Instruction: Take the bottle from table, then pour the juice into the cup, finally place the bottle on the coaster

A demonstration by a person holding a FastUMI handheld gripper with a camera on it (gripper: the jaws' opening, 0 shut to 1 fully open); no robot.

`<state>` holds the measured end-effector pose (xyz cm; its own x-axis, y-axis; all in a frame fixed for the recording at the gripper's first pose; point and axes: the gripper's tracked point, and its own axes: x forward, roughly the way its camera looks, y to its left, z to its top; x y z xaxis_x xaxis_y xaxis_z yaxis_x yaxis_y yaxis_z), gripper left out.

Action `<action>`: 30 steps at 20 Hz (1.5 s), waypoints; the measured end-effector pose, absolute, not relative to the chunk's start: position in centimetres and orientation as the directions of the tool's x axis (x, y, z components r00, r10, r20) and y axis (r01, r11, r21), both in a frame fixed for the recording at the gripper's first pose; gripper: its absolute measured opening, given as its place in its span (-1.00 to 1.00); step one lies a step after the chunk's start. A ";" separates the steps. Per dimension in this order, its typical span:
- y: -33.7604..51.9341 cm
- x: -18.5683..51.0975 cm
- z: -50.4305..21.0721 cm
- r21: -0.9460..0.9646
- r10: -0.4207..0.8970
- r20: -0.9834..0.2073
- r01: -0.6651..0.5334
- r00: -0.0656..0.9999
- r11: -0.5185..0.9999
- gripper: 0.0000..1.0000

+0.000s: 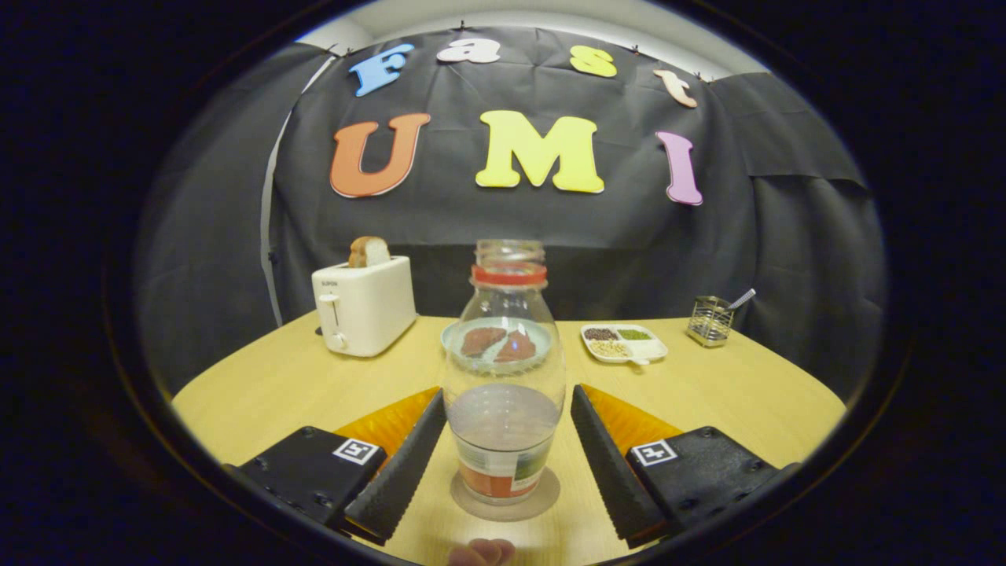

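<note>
While bottle (504, 377) stands upright, gripper (503, 409) open-fingered

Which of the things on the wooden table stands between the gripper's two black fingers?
The clear plastic bottle with the red neck ring, on a round coaster, apart from both fingers.

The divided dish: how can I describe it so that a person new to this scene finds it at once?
Start at the wooden table. Beyond the open gripper and the bottle that stands between its fingers on a coaster, look between the bottle and the wire basket. The white divided dish lies flat there; alone among its neighbours, it holds separate small heaps of grains.
</note>
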<state>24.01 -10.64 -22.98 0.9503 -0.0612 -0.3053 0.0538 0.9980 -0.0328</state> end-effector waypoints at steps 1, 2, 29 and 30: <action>-10.7 23.7 -22.1 -0.028 -0.062 -0.294 0.056 0.954 0.998 1.00; -11.0 23.3 -21.0 -0.033 -0.076 -0.281 0.070 0.957 0.997 1.00; -9.1 -2.3 3.5 0.051 -0.136 0.019 0.134 0.991 0.990 0.99; -8.7 -2.7 3.4 0.051 -0.129 0.018 0.128 0.991 0.990 0.99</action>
